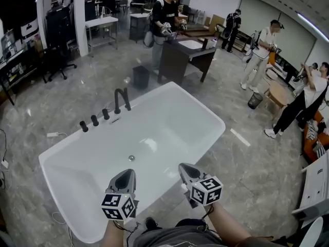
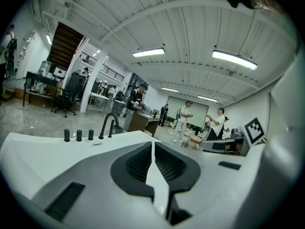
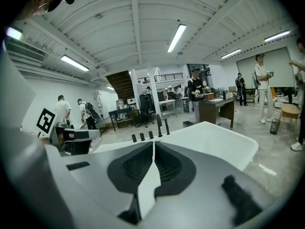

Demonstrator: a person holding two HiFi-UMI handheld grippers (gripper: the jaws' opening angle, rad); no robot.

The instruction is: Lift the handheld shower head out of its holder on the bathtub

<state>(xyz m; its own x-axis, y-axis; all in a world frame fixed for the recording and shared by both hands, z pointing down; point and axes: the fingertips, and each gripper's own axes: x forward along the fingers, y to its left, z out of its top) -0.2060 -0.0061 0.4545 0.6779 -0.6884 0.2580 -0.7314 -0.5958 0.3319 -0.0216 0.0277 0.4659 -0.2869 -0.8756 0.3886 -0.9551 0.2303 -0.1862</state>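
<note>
The left gripper (image 1: 126,174) and the right gripper (image 1: 186,169) were both found with jaws closed together and nothing between them; each gripper view confirmed the pads meeting on an empty gap. Both hung side by side over the near rim of the white bathtub (image 1: 146,101), pointing across the basin. The fittings stood in a row on the far-left deck, well apart from both grippers: three black knobs (image 1: 94,120) and the arched black spout (image 1: 120,98). The handheld shower head was judged to be the slim black upright (image 3: 167,127) just beside the spout, seated in its holder; the head view did not separate it clearly from the spout. The step in hand was assessed as the approach, with no grasp yet made. It is recommended that one gripper be carried across the tub to the fittings and its jaws opened before arrival. It should then close on the slim shaft above the holder, not on the spout. The lift should run straight up along the holder's axis, as a tilted pull could bind the head. Any hose could not be made out, so resistance should be expected.
</note>
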